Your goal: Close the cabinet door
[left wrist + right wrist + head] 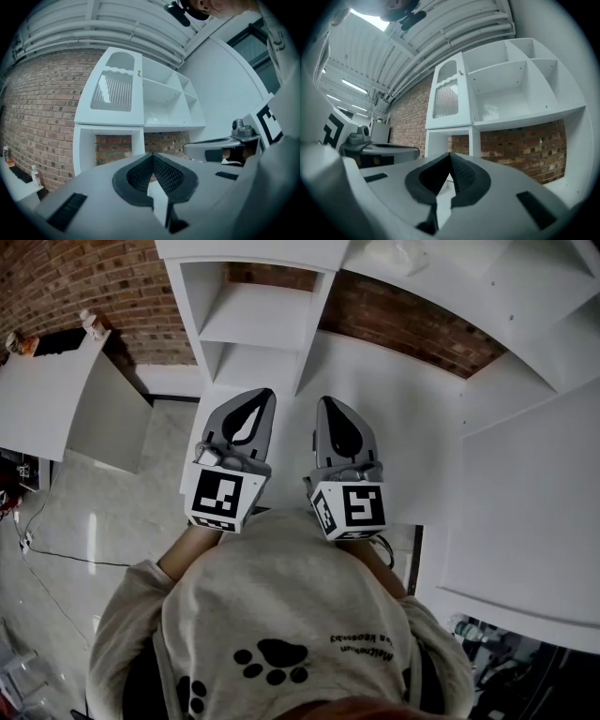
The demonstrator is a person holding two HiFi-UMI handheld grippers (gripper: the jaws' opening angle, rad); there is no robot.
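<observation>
Person wears pale grey sweatshirt (281,606) w/ black paw print (272,660) at 6 o'clock & small black lettering (370,645) at its 3 o'clock. Both left gripper (262,397) & right gripper (325,404): grey shells, black teardrop pads, white marker cube (223,498) w/ black squares at 6 o'clock end.

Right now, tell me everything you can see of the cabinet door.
The cabinet door is white, tall and narrow. It sits at the upper left of the white shelf unit, above an open niche. It has an arched panel on top, a ribbed pane below and a small knob at its right edge. It looks shut, flush with the frame. Nothing touches it.
</observation>
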